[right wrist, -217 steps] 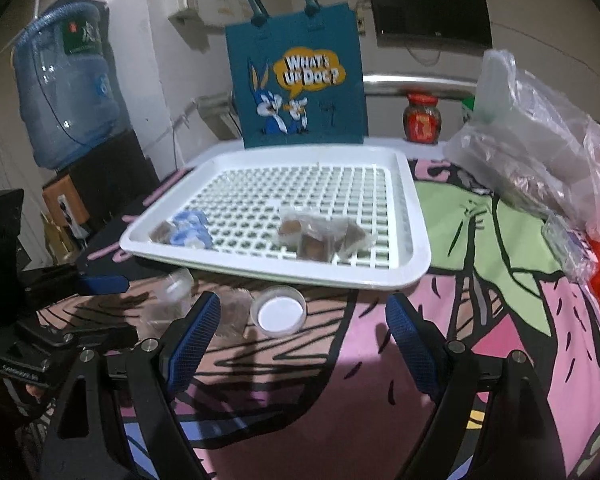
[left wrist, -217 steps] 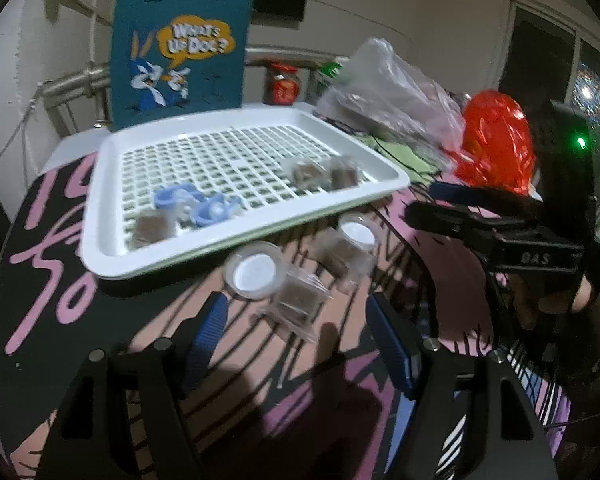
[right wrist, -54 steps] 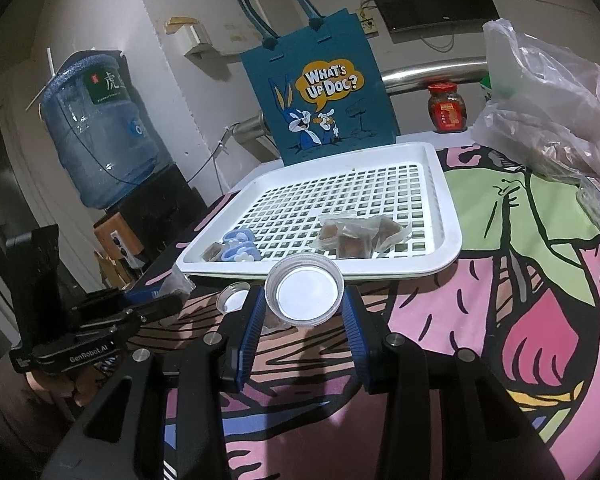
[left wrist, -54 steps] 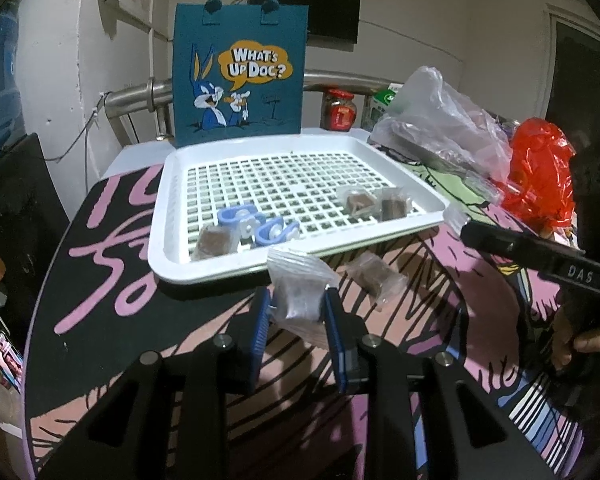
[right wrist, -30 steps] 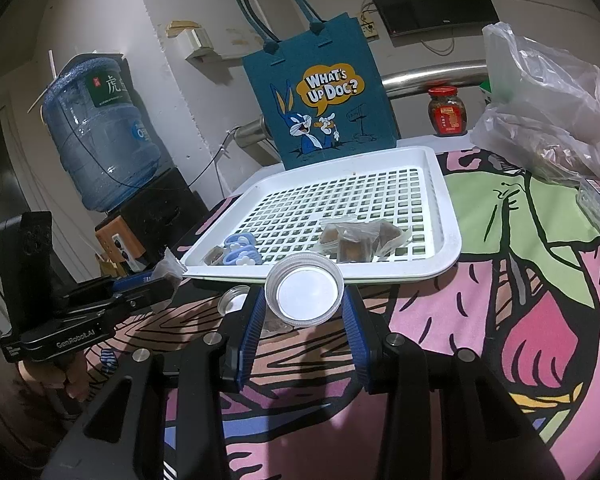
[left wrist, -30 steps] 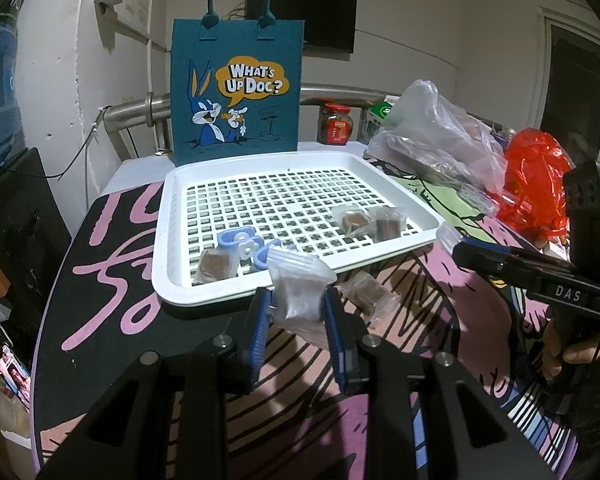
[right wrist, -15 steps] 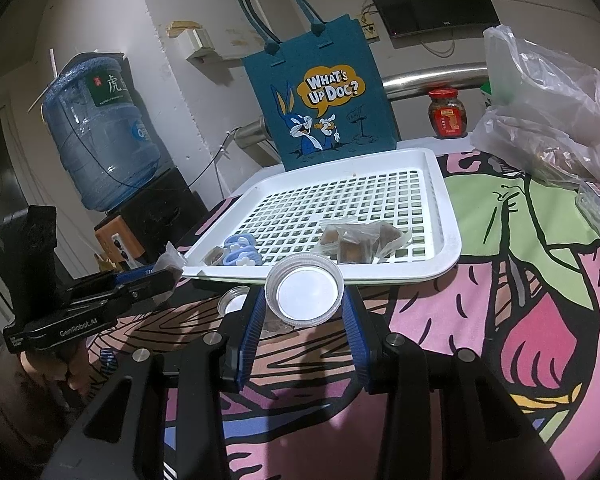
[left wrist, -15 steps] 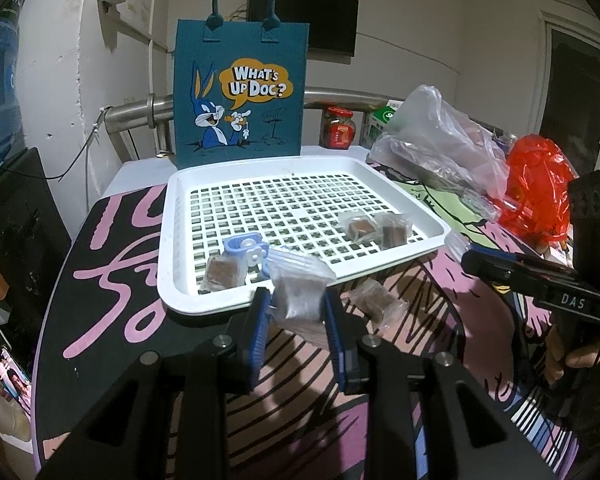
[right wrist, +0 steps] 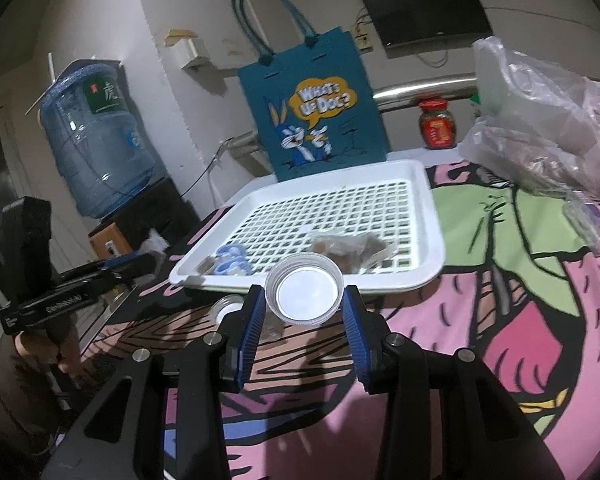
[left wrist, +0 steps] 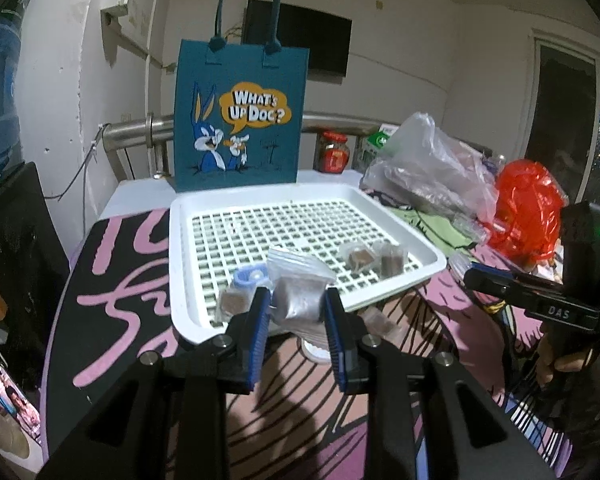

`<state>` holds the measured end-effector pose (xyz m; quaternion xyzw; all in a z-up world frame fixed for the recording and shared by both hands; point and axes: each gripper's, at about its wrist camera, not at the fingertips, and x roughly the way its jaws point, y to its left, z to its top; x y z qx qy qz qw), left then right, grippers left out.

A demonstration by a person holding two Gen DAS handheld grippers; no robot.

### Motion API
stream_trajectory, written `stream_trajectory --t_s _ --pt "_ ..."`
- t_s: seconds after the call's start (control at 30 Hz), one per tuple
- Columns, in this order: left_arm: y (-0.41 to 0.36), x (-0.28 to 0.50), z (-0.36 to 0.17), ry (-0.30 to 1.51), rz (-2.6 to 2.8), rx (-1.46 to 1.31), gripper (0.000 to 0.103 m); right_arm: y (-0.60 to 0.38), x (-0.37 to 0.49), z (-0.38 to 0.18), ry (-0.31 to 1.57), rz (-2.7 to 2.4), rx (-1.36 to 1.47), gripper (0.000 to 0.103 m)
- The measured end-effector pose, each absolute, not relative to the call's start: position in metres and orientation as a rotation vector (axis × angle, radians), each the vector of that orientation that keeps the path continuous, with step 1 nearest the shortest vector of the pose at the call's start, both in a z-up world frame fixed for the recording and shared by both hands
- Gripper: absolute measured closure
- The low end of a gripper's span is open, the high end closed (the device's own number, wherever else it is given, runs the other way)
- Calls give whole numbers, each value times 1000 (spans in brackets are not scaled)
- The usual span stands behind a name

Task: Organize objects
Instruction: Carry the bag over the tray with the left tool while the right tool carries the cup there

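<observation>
Left gripper (left wrist: 294,306): clamped on a clear packet (left wrist: 300,286) with something brown inside, held up over the near edge of the tray.
Right gripper (right wrist: 305,312): pinching a round plastic lid (right wrist: 305,295) by its rim, flat face toward the camera, lifted just short of the tray's near edge.
Tray (left wrist: 384,200): white, gridded, sitting on the patterned tablecloth (right wrist: 500,320) in front of the blue tote bag (left wrist: 240,112).
In the tray: a blue clip (left wrist: 249,275) and one small brown packet (left wrist: 231,303) at the near left corner; two more packets (left wrist: 374,258) toward the near right edge.
On the cloth: a second lid (right wrist: 228,307) lying flat just before the tray's near edge, and one loose packet (left wrist: 380,322) beside it.
Right edge of the table: a clear plastic bag (left wrist: 428,168) and a red bag (left wrist: 528,208).
Behind the tray: a red-labelled jar (right wrist: 437,124).
</observation>
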<state>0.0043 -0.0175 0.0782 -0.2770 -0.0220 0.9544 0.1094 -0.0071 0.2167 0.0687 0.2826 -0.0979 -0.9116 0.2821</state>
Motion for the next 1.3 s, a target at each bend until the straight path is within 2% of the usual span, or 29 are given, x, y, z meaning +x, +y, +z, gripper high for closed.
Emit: stream_trajectory --t_s 0.27,0.53,0.8,1.03,1.23,1.27,1.3 --pt "-43 -3 101 -31 2831 -746 77 245 -25 96 -298 -2526 718 64" --pt "-50 -58 102 -53 2791 -830 77 242 -67 126 -300 -2512 705 64" --pt "-46 -116 65 -100 2746 -1043 77 199 -129 94 -230 -2470 931 64" --pt "-47 -140 41 -124 2721 -1168 77 171 -162 63 -88 -2488 1101 64" --pt "-47 -153 25 -141 2701 -1266 76 165 -176 47 -61 -2505 1190 63" --pt "-47 -154 23 -148 2695 -1283 74 165 -178 45 -63 -2505 1211 62" --pt "-47 -155 23 -158 2694 -1295 71 165 -180 44 -65 -2504 1225 54"
